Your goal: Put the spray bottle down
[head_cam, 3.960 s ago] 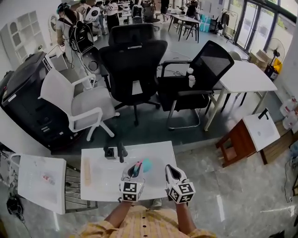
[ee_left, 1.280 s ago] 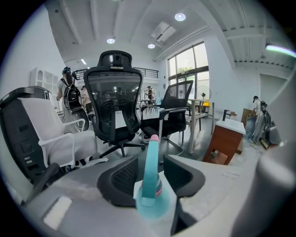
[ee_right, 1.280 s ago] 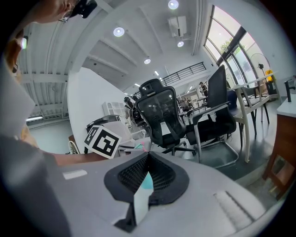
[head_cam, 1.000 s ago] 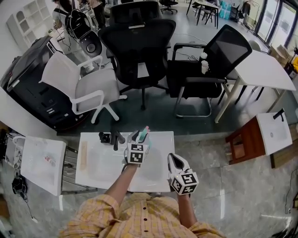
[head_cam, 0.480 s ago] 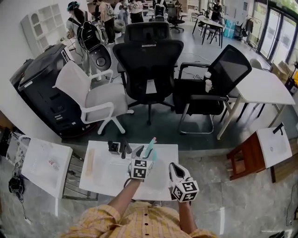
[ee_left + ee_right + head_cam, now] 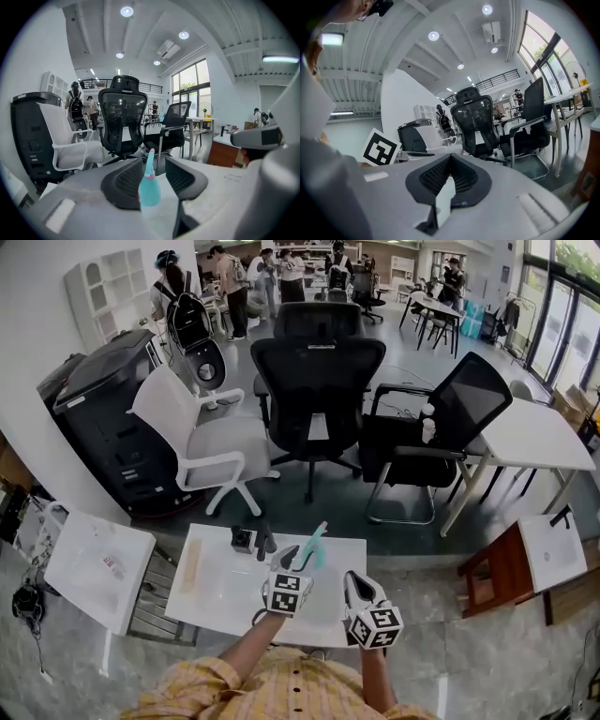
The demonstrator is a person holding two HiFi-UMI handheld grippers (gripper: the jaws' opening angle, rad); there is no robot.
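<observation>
The spray bottle, clear with a teal top and pink-tipped nozzle, is up off the white table, leaning right. My left gripper is shut on it, and its jaws are closing a little more. In the left gripper view the bottle stands between the two dark pads, nozzle upward. My right gripper hovers over the table's right edge, beside the left one. Its jaws meet at the tip with nothing between them.
Two small dark objects and a pale wooden strip lie on the table. Beyond its far edge stand a black office chair, a white chair and another black chair. A low white table stands to the left and a wooden stool to the right.
My left gripper has risen and drawn back a little from the table's far edge, still carrying the bottle. The right gripper has lifted slightly. The head view has tilted up.
</observation>
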